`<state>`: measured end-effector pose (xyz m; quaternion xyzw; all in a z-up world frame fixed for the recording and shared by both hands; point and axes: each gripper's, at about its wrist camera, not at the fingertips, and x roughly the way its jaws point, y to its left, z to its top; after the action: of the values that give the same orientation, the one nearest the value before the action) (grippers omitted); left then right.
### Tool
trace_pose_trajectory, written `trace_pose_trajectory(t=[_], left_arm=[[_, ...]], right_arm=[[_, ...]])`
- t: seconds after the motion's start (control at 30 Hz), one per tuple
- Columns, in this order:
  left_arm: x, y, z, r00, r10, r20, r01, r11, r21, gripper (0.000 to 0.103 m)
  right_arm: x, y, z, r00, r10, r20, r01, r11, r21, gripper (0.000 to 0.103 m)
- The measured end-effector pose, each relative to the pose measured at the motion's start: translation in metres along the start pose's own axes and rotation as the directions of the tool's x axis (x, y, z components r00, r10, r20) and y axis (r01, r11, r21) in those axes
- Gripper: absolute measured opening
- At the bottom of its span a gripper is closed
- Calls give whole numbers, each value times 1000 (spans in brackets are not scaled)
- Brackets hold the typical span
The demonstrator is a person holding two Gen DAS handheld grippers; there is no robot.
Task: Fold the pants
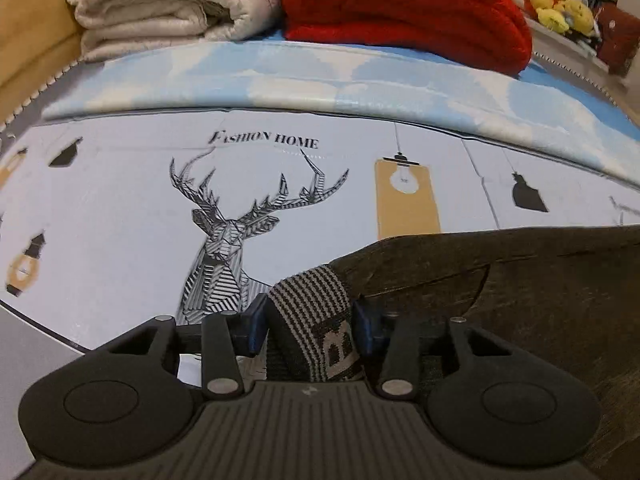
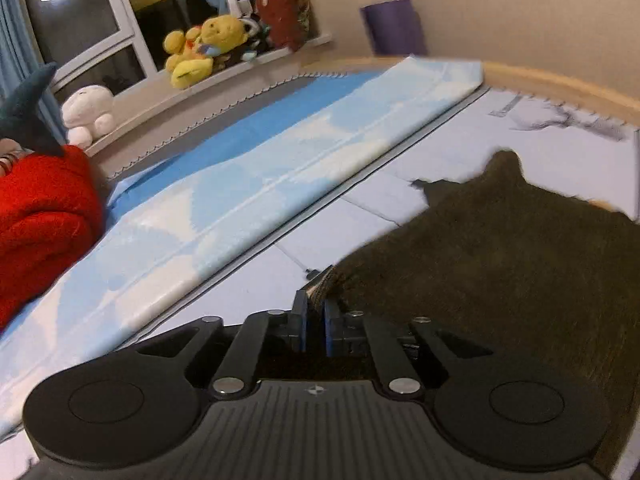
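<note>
I see the soft, floppy pants (image 1: 500,280) lying just beside the sheet's deer print (image 1: 224,240), left gripper (image 1: 310,326) clenched on their striped waistband (image 1: 308,304), right gripper (image 2: 316,322) pinching its edge.

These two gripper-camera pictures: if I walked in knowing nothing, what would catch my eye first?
Probably the big geometric deer head printed on the pale bedsheet under the words "Fashion Home", and the bright red blanket folded at the far edge of the bed. Nearer, the dark brown pants lie on the sheet, their striped waistband sitting between the left gripper fingers. Yellow plush toys crowd the windowsill.
</note>
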<state>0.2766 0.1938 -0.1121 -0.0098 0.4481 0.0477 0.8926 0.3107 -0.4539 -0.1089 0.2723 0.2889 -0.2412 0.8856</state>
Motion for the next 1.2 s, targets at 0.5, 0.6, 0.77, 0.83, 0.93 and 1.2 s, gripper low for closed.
trace_pose_trajectory(t=[0.5, 0.6, 0.77, 0.83, 0.93, 1.2], left_arm=[[-93, 12, 3, 998, -57, 38, 63, 981, -186, 58], [-128, 16, -15, 998, -59, 9, 59, 985, -164, 58], [-178, 18, -71, 995, -92, -32, 88, 991, -102, 58], [-184, 19, -95, 994, -100, -46, 96, 992, -84, 58], [-176, 22, -131, 993, -104, -52, 98, 989, -107, 59], [-143, 14, -159, 988, 1, -153, 10, 998, 69, 84]], right_arm=[[-137, -50, 18, 990, 144, -7, -143, 977, -155, 39], [-185, -59, 12, 980, 196, 9, -188, 950, -249, 39], [-249, -111, 4, 983, 181, 32, -168, 956, -242, 39], [-263, -150, 0, 992, 123, 7, -119, 972, -203, 39], [-272, -213, -14, 1000, 22, -19, -24, 990, -140, 42], [-254, -355, -54, 938, -248, -240, 258, 966, 10, 43]])
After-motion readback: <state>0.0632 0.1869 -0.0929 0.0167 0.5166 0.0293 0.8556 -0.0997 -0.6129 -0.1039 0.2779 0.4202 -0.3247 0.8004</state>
